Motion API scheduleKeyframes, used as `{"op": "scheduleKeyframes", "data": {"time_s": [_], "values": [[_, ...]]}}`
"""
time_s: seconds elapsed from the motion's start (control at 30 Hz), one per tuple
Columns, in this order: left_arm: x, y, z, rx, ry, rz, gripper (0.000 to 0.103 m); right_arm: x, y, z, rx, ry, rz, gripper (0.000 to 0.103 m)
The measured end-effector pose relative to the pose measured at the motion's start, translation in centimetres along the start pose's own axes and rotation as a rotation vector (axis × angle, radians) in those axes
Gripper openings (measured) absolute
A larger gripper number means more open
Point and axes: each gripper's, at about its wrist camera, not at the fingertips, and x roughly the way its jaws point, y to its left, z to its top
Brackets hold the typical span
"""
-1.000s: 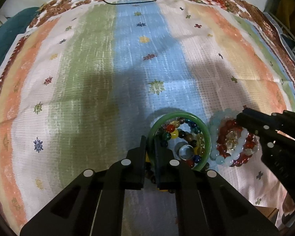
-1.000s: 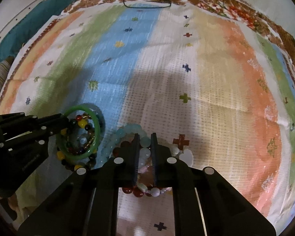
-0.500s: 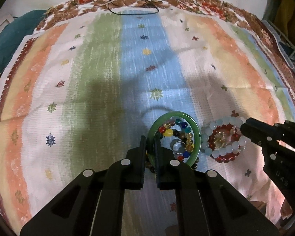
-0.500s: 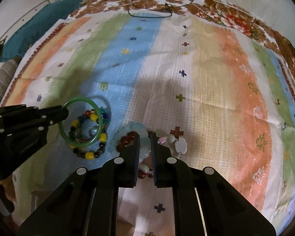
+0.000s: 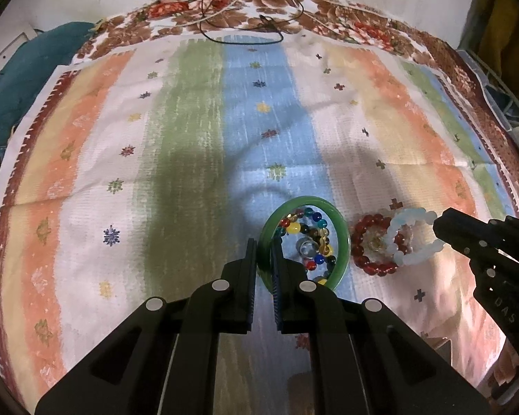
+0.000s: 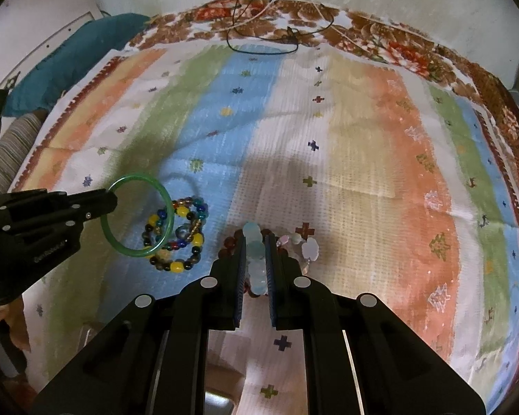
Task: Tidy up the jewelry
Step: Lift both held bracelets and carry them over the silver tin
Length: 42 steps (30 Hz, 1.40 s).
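Left wrist view first: my left gripper (image 5: 264, 266) is clamped on the near-left rim of the green bangle (image 5: 342, 242), the jaws drawn in tight with only the band between them. Pinching the rim edge-on makes sense to me: the bangle is rigid and thin, so one bite on the band carries the whole ring. It hangs tilted, and from the right wrist view I judge it clear of the cloth.

Seen through the ring, and lying on the blue stripe below it, is a multicoloured bead bracelet (image 5: 308, 231) with a small clear glass piece (image 5: 306, 246) at its middle. These are not held.

Right wrist view: my right gripper (image 6: 256, 259) is closed on a pale blue bead bracelet (image 6: 254, 242), the beads stacked in a column between the jaws. A stretchy bead loop would slump, so gripping across the strand is the sure hold. Just to the right, pink and white beads (image 6: 304, 243) are bunched near the jaws; I cannot tell if they belong to the held strand. From the left wrist view a dark red bead bracelet (image 5: 366, 245) lies touching the pale one's left side.

Both pieces sit near me, over the middle of the striped cloth (image 5: 190, 138). Far off, at the floral border, black and white cords (image 5: 245, 31) lie loose.

Containers: none in either view. No tray, box or dish shows, so where these pieces are bound I cannot say.
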Motion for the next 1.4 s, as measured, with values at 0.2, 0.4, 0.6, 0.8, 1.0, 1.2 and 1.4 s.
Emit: {"op": "scheduleKeyframes", "data": {"time_s": [0.2,0.4,0.6,0.8,1.0,1.2,1.4], "values": [[-1.6,-0.3,-0.5,0.004,-0.024,-0.008,0.008,-1.5,-0.1,-0.7,0.004,-0.018,0.001,0.012],[-2.9,-1.3,-1.5,0.043,-0.037,-0.016,0.008,-2.7,-0.2,-1.4,0.007,-0.034,-0.003,0.012],[-4.5,-1.9,-2.4,0.048,-0.058,-0.030,0.008,-4.4,-0.4,-2.2,0.028,-0.058,0.013,0.012],[-6.2,-2.6,-3.5,0.054,-0.079,-0.050,0.008,-6.4,0.1,-3.1,0.017,-0.091,0.012,0.012],[-7.6,-3.2,-4.6,0.063,-0.095,-0.060,0.008,-8.1,0.7,-4.0,0.015,-0.121,0.028,0.012],[-9.1,-3.6,-5.8,0.065,-0.112,-0.078,0.009,-9.6,1.1,-5.1,0.017,-0.141,0.048,0.012],[-10.3,-3.9,-7.1,0.064,-0.123,-0.091,0.009,-11.1,1.5,-6.5,0.020,-0.163,0.063,0.012]]}}
